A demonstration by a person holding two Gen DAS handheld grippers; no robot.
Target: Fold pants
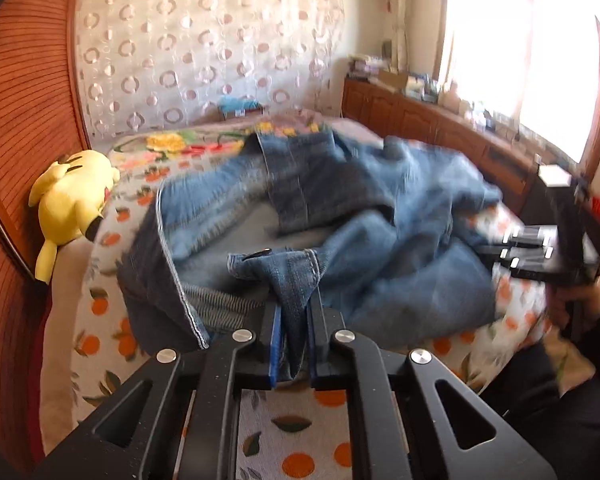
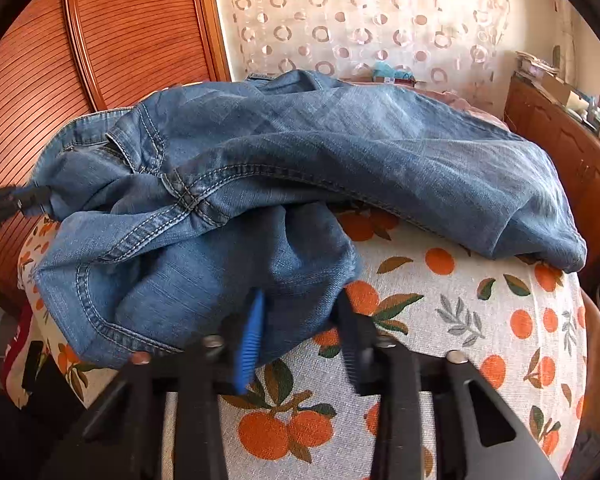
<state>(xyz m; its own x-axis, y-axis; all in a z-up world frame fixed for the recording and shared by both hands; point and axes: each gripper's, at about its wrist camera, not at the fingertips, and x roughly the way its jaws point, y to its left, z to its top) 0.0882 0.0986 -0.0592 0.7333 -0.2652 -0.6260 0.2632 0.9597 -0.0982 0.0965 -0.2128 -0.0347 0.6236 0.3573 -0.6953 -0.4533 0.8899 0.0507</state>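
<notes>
I had the jeans (image 1: 340,216) in a crumpled heap on the bed, on the orange-print bedspread (image 2: 480,320), and I judged I was at the very first step: taking hold so I could lift and spread them before any fold was made. Nothing was laid flat yet; one leg trailed off toward the wooden cabinet side, the waist end bunched toward me.

My left gripper (image 1: 294,344) was closed tight on a pinch of denim near the waistband, the fabric squeezed between the two pads and hanging through them. My right gripper (image 2: 300,336) had a thick bunch of the seat or upper leg between its jaws; they stood fairly wide and blurred, and I could not be sure the pads were truly biting, though the cloth filled the gap.

The next move, as I saw it, called for both hands to rise and draw apart so the jeans hung open, then be laid out straight with the legs together. The right hold worried me: a loose bunch could slip, and I might have needed a cleaner purchase on the waistband.

As for containers, I saw none in use. A yellow plush toy (image 1: 74,200) lay at the bed's edge against the wood panel, well apart from the jeans.
</notes>
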